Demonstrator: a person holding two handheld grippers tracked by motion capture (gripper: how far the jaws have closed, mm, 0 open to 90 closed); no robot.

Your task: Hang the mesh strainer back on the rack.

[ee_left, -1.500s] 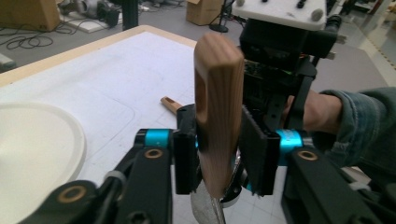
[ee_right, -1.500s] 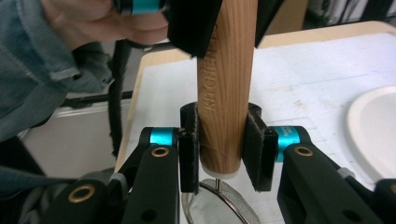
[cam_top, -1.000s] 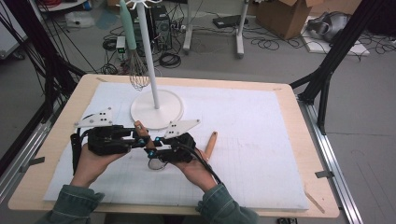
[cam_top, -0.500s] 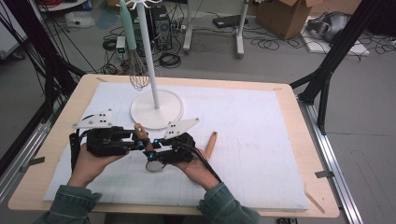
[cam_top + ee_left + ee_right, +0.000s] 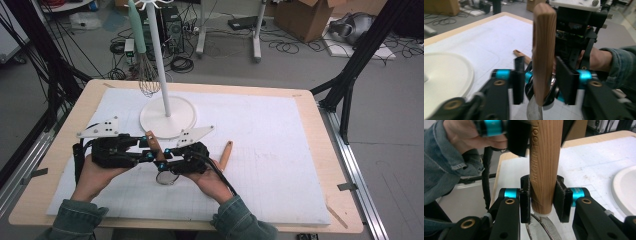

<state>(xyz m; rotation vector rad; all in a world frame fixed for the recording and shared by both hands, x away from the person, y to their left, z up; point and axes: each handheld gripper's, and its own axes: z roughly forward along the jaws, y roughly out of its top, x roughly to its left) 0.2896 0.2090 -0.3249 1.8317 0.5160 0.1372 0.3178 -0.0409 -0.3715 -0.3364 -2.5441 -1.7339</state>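
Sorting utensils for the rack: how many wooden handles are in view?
2: one handle upright, clamped in the right gripper; another lying flat on the white mat, right of that gripper. None seems hidden.

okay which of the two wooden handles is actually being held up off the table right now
The wooden handle with the mesh strainer, clamped upright in the right tongs. The other handle lies flat on the mat, to the right of both hands.

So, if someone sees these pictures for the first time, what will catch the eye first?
First, the wooden handle standing nearly upright at the table's near middle: the right gripper is shut on its lower end, while the left gripper stands open around it. Next, the white stand behind them, with a whisk hanging beside its pole. A second wooden handle lies on the white mat to the right.
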